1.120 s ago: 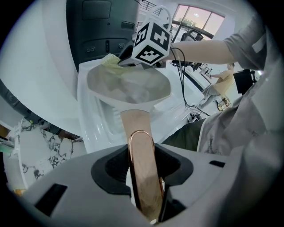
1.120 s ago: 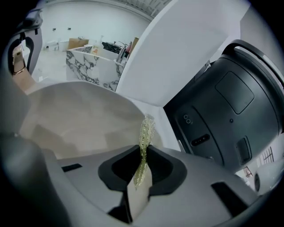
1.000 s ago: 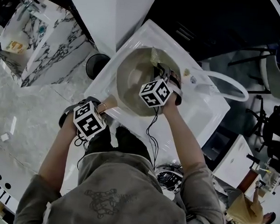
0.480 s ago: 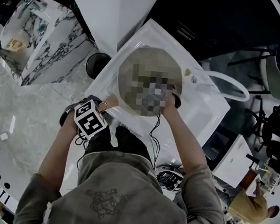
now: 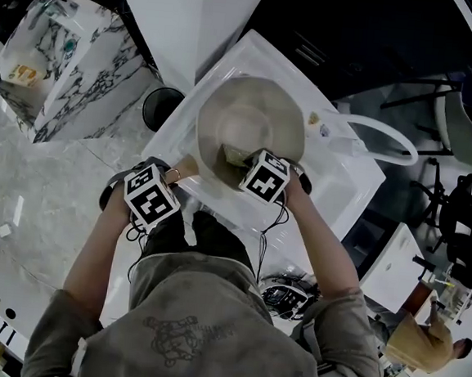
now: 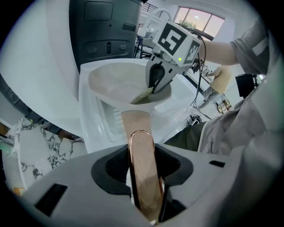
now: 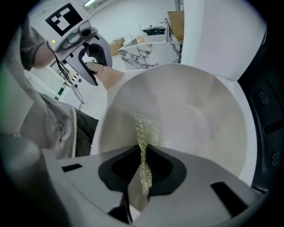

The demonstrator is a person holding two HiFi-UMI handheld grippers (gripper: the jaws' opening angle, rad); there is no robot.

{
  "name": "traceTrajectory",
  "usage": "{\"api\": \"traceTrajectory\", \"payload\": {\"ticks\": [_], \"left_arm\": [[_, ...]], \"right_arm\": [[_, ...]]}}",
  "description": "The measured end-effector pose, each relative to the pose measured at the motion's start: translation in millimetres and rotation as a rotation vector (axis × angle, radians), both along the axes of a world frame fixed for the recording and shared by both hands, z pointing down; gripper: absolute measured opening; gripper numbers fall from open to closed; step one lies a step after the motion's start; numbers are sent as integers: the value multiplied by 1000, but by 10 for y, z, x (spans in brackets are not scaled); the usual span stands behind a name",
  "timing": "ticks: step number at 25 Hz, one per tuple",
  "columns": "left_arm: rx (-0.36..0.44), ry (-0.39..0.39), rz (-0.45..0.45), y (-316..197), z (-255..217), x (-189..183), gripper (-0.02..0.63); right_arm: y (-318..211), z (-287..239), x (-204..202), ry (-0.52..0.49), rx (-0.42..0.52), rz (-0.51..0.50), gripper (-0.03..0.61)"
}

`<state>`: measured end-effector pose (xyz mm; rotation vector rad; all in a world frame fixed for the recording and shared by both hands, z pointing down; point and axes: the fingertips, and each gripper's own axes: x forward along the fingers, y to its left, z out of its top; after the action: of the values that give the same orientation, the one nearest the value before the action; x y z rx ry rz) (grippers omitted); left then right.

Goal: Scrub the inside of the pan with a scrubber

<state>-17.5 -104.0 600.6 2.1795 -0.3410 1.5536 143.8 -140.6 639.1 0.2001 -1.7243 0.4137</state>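
- A white sink (image 5: 340,172) fills the middle of the head view. A marbled counter (image 5: 80,88) stands well apart from it at the upper left.
- The person's grey sweatshirt (image 5: 199,328) takes up the bottom of that view, with both arms reaching forward to the sink.
- The pan (image 5: 246,119), pale and round, sits inside the sink with its open side up. Its handle (image 6: 141,146) points back toward the person, over the sink's near edge.
- The left tongs (image 6: 143,175) are closed on the handle. In the left gripper view the copper-coloured bar runs straight between the two jaws, and both press on it.
- The right tongs (image 7: 143,170) point steeply down into the pan at its near side, just beside the base of the handle. Their jaws are clamped on the scrubber.
- The marker cube of each pair of tongs faces up in the head view, and the two cubes are near each other.
- The scrubber (image 7: 148,128), a thin yellow-green mesh pad, is pinched on edge between the jaws. Its free end lies against the inside wall of the pan.
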Motion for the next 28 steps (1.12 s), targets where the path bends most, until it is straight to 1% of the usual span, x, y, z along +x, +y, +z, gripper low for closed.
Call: {"api": "traceTrajectory", "payload": {"ticks": [3, 6, 10, 12, 13, 14, 15, 16, 17, 20, 23, 25, 28], "left_arm": [[-1, 1, 0, 0, 5, 0, 164], [2, -1, -5, 2, 2, 2, 164], [6, 1, -14, -1, -5, 5, 163], [7, 4, -19, -3, -4, 1, 161], [7, 6, -21, -4, -4, -1, 161], [8, 7, -23, -5, -3, -1, 161], [9, 8, -25, -7, -3, -1, 161], [10, 8, -26, -8, -3, 0, 161], [11, 8, -28, -8, -2, 0, 161], [12, 12, -34, -4, 1, -1, 160], [12, 16, -40, -7, -10, -2, 158], [11, 20, -45, -10, -14, -2, 158], [5, 24, -52, 2, -5, -6, 156]], "right_arm": [[200, -123, -106, -63, -96, -7, 61], [283, -271, -218, -145, -156, 12, 61], [365, -622, -342, -267, -265, 46, 60], [301, -835, -395, -343, -269, 72, 61], [223, -942, -418, -382, -245, 88, 61], [111, -1043, -432, -413, -196, 102, 61], [-30, -1128, -431, -428, -118, 104, 61], [-183, -1187, -413, -419, -18, 89, 61], [-329, -1218, -382, -387, 91, 54, 61], [-690, -1210, -301, -242, 397, -110, 61], [-984, -1145, -281, -78, 667, -290, 61], [-1139, -1039, -266, 33, 798, -376, 61], [-1309, -824, -239, 157, 924, -510, 61]]}}
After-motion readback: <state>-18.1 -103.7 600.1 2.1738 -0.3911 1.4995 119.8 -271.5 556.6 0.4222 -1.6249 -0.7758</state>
